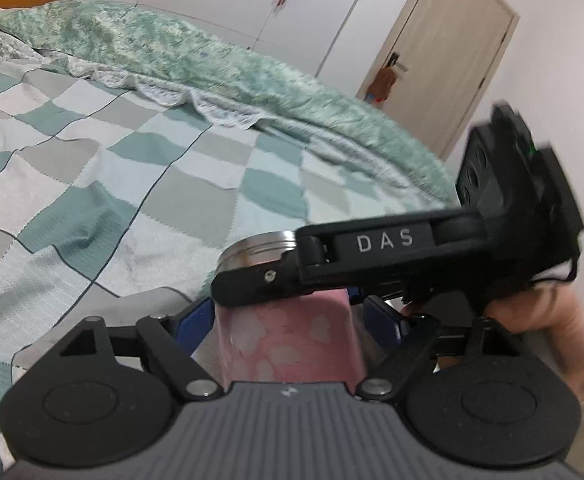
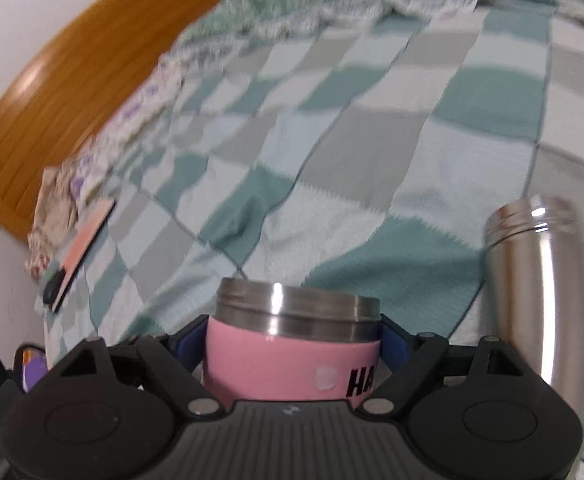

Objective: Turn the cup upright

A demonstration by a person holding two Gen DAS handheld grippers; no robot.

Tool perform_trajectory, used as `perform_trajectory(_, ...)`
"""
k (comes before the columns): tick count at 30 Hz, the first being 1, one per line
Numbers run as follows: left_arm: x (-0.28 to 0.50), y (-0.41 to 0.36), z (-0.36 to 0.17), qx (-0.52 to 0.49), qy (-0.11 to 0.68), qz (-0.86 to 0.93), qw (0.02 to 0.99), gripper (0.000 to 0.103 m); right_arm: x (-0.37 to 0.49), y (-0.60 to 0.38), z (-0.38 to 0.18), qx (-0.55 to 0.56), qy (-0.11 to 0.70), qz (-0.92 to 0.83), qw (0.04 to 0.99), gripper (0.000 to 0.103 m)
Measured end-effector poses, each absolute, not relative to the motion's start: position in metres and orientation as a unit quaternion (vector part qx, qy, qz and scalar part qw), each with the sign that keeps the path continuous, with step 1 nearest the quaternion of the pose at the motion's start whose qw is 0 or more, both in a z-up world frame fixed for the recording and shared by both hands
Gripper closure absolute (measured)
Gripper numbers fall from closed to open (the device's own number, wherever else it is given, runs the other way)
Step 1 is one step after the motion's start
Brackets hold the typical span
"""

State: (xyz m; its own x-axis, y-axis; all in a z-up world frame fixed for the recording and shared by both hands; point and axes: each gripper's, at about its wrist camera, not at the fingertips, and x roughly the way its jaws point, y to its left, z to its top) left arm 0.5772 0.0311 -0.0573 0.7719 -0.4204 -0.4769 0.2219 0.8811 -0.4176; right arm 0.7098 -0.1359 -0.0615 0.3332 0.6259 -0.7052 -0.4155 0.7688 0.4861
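Note:
A pink cup (image 1: 292, 344) with white cloud marks and a steel threaded rim sits between the blue pads of my left gripper (image 1: 287, 320), which is shut on its body. My right gripper (image 2: 294, 340) is also shut on the pink cup (image 2: 292, 364), near the rim. In the left wrist view the right gripper's black finger marked DAS (image 1: 372, 256) crosses in front of the cup just under its rim (image 1: 257, 250). The rim points up and away from both cameras. The cup is held above the bed.
A checked green, grey and white bedspread (image 1: 131, 184) covers the bed (image 2: 372, 140). A steel cup (image 2: 540, 292) stands at the right. A green quilt (image 1: 211, 64) lies at the back. A wooden headboard (image 2: 71, 80), a phone-like object (image 2: 79, 248) and a door (image 1: 444, 52) are around.

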Motion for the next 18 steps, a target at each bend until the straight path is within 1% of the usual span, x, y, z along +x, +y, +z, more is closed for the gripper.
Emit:
perform_trajectory(3, 0.565, 0.031, -0.042, -0.154, 0.279, -0.155, 0.935, 0.017, 0.686, -0.139, -0.044, 0.088, 0.438, 0.301, 0.842, 0.019)
perform_trajectory(4, 0.559, 0.032, -0.038, -0.149, 0.276, -0.154, 0.937, 0.012, 0.675, -0.138, -0.038, 0.072, 0.42, 0.294, 0.856, 0.019)
perform_trajectory(5, 0.551, 0.032, -0.036, -0.147, 0.274, -0.157, 0.937, 0.003, 0.663, -0.139, -0.034, 0.058, 0.401, 0.286, 0.869, 0.019)
perform_trajectory(6, 0.543, 0.033, -0.036, -0.149, 0.272, -0.155, 0.938, 0.0, 0.652, -0.139, -0.031, 0.047, 0.383, 0.279, 0.879, 0.019)
perform_trajectory(8, 0.53, 0.033, -0.038, -0.14, 0.273, -0.164, 0.938, 0.0, 0.629, -0.134, -0.032, 0.012, 0.344, 0.271, 0.899, 0.019)
perform_trajectory(13, 0.494, 0.04, -0.051, -0.093, 0.312, -0.142, 0.935, 0.0, 0.575, -0.11, -0.043, -0.102, 0.277, 0.257, 0.92, 0.019)
perform_trajectory(15, 0.477, 0.05, -0.052, -0.08, 0.318, -0.134, 0.935, 0.0, 0.563, -0.102, -0.045, -0.131, 0.264, 0.255, 0.921, 0.019)
perform_trajectory(18, 0.46, 0.061, -0.048, -0.058, 0.316, -0.105, 0.941, 0.0, 0.553, -0.099, -0.045, -0.142, 0.261, 0.251, 0.921, 0.019)
